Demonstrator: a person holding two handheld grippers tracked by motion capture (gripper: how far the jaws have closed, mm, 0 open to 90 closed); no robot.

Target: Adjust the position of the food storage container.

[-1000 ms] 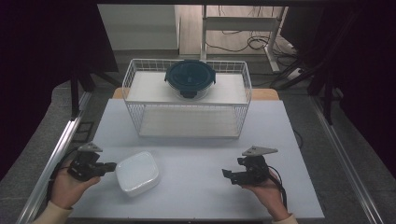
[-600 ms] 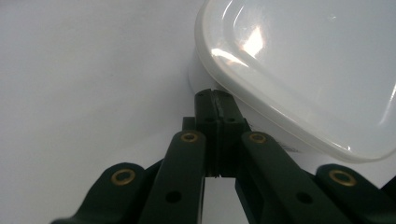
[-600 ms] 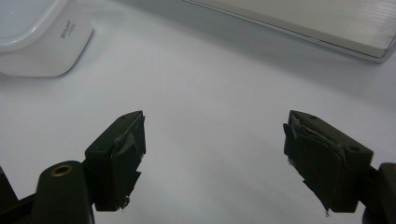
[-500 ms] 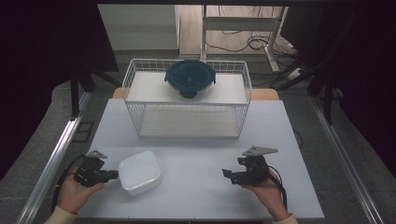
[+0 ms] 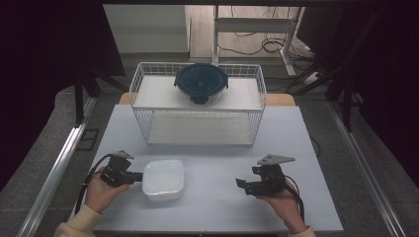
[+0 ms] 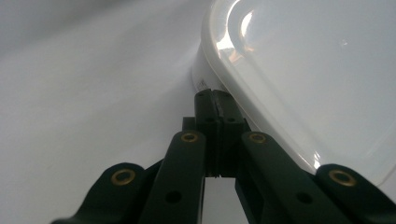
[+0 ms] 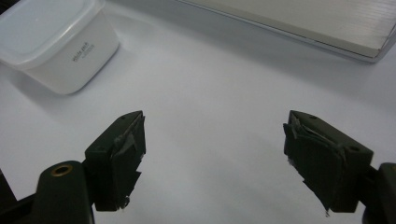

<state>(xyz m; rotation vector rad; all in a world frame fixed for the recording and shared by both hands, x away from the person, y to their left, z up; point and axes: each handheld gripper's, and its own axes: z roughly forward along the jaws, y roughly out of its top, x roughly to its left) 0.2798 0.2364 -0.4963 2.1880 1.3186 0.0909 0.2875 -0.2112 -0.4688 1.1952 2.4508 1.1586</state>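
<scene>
A white lidded plastic container [image 5: 163,178] sits on the pale table at the front left. My left gripper [image 5: 138,176] is shut, and its tips press against the container's left side. In the left gripper view the closed jaws [image 6: 215,95] meet the container [image 6: 303,70] just under the lid's rim. Nothing shows between them. My right gripper [image 5: 240,185] rests open near the front right, pointing left, with only bare table between its fingers [image 7: 215,158]. The container [image 7: 56,42] lies farther off at the upper left of the right gripper view.
A white wire basket [image 5: 141,84] stands on a raised shelf at the back of the table [image 5: 222,153]. A dark blue round lidded container [image 5: 201,83] sits in it. The shelf's lower board [image 7: 303,23] runs across the top of the right gripper view.
My left gripper has moved right and up against the white container, and the container has slid a little to the right. The right gripper has stayed put.
</scene>
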